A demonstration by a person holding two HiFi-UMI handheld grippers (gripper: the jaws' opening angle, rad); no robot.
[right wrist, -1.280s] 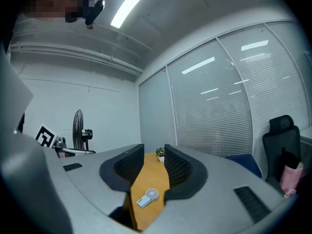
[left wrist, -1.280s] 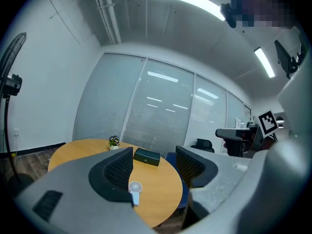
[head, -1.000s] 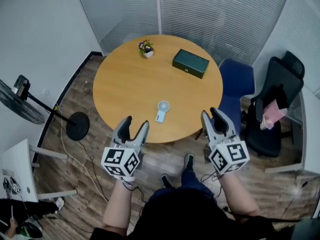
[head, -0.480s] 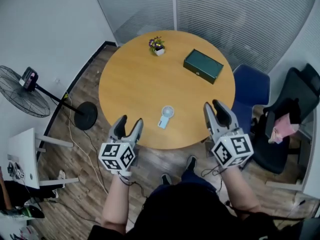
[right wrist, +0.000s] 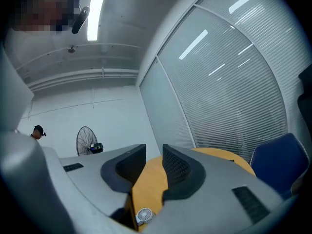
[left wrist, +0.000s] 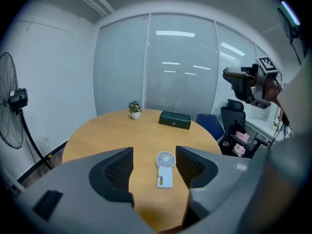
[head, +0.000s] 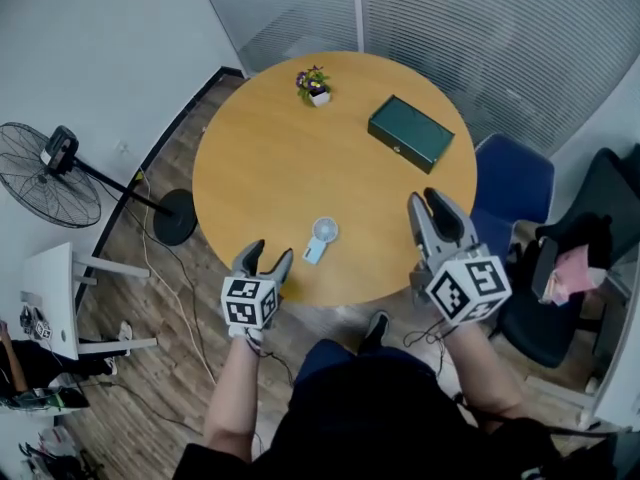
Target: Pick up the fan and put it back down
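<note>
A small white handheld fan lies flat on the round wooden table, near its front edge. My left gripper hangs low at that edge, just short of the fan, jaws open and empty. Along those jaws the fan lies ahead, in line with the gap of the left gripper. My right gripper is held higher at the table's right side, apart from the fan. Its jaws are closing with nothing between them. The fan peeks out low below the right gripper.
A dark green box and a small potted plant sit at the table's far side. A blue chair and a black chair stand to the right. A pedestal fan and a white desk stand left.
My left gripper has sunk and now sits small and low at the table edge near the fan. The right gripper's jaws have narrowed. The fan has not moved.
</note>
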